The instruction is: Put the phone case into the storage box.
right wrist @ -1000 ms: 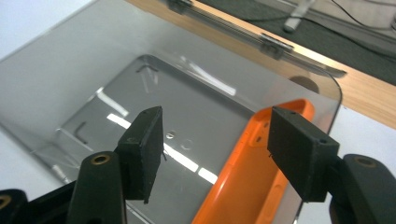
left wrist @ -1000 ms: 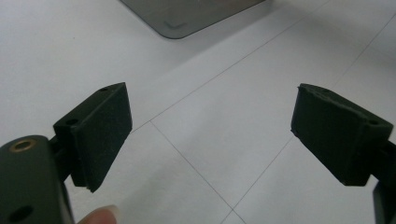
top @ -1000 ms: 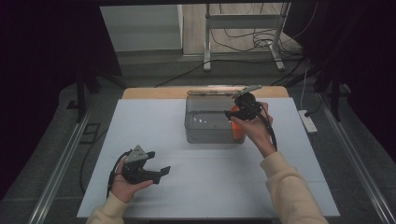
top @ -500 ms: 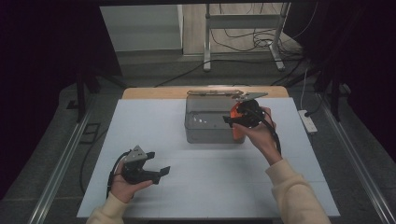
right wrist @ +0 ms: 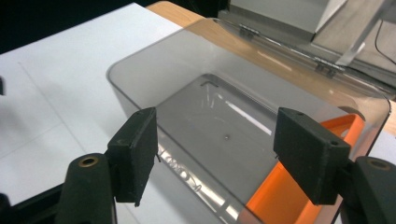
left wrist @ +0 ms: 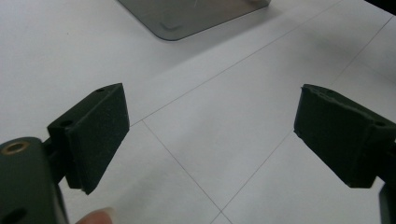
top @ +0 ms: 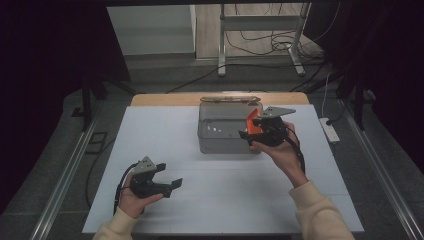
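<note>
Over the grey box (top: 223, 131) — right tongs (right wrist: 217, 156) agape, left tongs (left wrist: 210, 135) agape above table (top: 230, 200).

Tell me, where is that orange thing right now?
In the high view, the orange piece sits at the clear box's right end, beside the right tool.

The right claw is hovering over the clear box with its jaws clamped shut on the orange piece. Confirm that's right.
Not quite. The right claw does hover over the clear box, but its jaws stand open and grip nothing. The right gripper view shows a wide gap between them, with the orange piece lying beyond the box wall.
</note>
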The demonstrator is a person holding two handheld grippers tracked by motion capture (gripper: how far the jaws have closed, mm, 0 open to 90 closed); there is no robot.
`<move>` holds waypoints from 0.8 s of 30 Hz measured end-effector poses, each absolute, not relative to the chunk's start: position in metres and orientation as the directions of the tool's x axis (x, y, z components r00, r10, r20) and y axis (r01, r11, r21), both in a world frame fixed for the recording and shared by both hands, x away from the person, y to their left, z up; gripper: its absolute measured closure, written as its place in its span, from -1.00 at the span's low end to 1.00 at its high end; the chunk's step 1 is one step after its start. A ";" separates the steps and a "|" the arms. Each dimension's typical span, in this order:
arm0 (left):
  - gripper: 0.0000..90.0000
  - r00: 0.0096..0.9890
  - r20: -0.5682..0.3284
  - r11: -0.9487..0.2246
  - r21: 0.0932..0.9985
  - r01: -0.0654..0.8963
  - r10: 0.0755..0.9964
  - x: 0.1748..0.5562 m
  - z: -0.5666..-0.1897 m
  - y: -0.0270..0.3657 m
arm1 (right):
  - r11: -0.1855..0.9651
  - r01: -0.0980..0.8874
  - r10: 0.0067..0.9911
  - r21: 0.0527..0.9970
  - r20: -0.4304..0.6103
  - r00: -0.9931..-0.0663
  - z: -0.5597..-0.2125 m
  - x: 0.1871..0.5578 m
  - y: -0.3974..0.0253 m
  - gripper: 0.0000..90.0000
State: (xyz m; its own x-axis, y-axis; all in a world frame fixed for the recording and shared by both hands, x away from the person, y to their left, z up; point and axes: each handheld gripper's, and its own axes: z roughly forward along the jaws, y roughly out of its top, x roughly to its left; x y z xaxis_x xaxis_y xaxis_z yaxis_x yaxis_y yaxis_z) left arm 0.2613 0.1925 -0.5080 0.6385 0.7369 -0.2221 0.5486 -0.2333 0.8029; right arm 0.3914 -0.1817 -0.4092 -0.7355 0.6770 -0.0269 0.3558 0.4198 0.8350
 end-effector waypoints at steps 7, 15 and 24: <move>-0.78 0.642 -0.215 -0.243 0.802 0.546 0.736 0.260 -0.508 0.191 | 0.401 0.321 0.652 0.858 -0.021 -0.758 -0.407 0.373 -0.189 -0.31; -0.78 0.644 -0.220 -0.240 0.802 0.547 0.733 0.261 -0.508 0.190 | 0.383 0.336 0.653 0.860 0.005 -0.757 -0.414 0.360 -0.205 -0.32; -0.78 0.646 -0.216 -0.243 0.803 0.544 0.732 0.260 -0.508 0.191 | 0.376 0.331 0.643 0.865 0.013 -0.765 -0.421 0.345 -0.219 -0.39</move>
